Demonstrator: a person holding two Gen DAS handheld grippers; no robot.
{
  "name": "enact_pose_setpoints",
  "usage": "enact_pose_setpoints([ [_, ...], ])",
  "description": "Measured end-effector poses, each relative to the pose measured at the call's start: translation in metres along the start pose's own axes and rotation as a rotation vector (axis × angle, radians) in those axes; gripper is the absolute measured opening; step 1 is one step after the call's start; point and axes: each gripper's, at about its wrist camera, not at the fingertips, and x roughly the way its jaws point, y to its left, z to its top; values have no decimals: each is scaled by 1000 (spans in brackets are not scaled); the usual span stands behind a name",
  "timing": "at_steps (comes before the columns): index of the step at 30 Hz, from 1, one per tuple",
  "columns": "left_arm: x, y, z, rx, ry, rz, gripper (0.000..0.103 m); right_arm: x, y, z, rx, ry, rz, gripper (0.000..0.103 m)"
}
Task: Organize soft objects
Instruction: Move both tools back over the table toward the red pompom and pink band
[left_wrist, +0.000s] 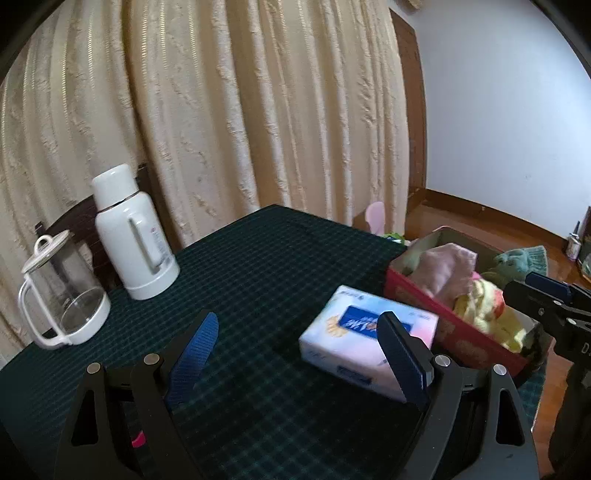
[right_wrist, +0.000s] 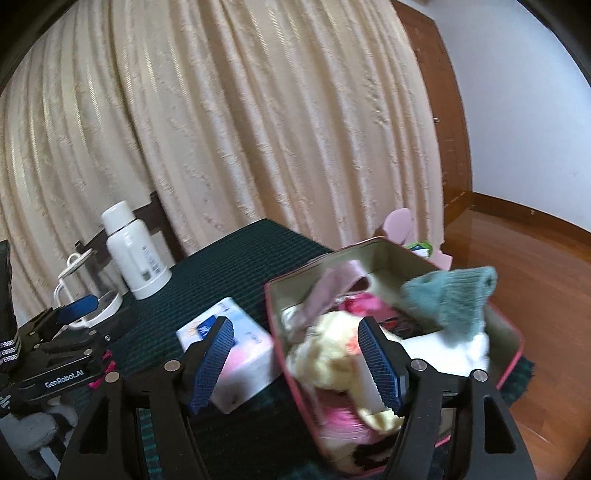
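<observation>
- Left gripper (left_wrist: 297, 325): black frame, blue ribbed fingers (left_wrist: 195, 350) spread wide with bare bench between them; right finger overlaps the tissue pack in the left wrist view, contact not clear.
- Right gripper (right_wrist: 295, 328): same build, fingers (right_wrist: 214, 354) apart, nothing clamped; it hangs over the box's near left wall.
- Tissue pack (left_wrist: 365, 332): soft rectangular plastic wrap, white and pink with a blue label, flat on the bench just beside the box.
- Box (left_wrist: 454, 332): red rectangular tin, pale inside, open top, at the bench's right edge.
- Soft objects in the box: pink cloth (left_wrist: 447, 269), yellow plush (left_wrist: 487, 314), teal knit (right_wrist: 450, 299) draped over the far right rim. Only the right wrist view shows the white cloth (right_wrist: 443, 350) and bright pink item (right_wrist: 343, 421); both blurred.
- Bench (left_wrist: 251, 266): dark green checked cloth, broad bare stretch at centre.
- Flask (left_wrist: 133, 236): white, smooth, handled, upright at far left.
- Glass jug (left_wrist: 62, 295): clear body, white lid and handle, beside the flask.
- Curtain (left_wrist: 221, 110): cream, ribbed folds behind the bench.
- Floor (right_wrist: 524, 295): glossy wood, open right of the bench.
</observation>
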Motion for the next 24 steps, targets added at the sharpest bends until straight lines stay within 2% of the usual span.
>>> enact_pose_setpoints([
  [13,-18,54,-27,-54,21,113,89,18,65,-16,-82,62,88,74],
  [18,-27,72,-36,-70,24,155,94,24,89,-22,-117,94,129,75],
  [24,-40,97,-52,-101,32,191,96,32,116,-33,-160,138,174,78],
])
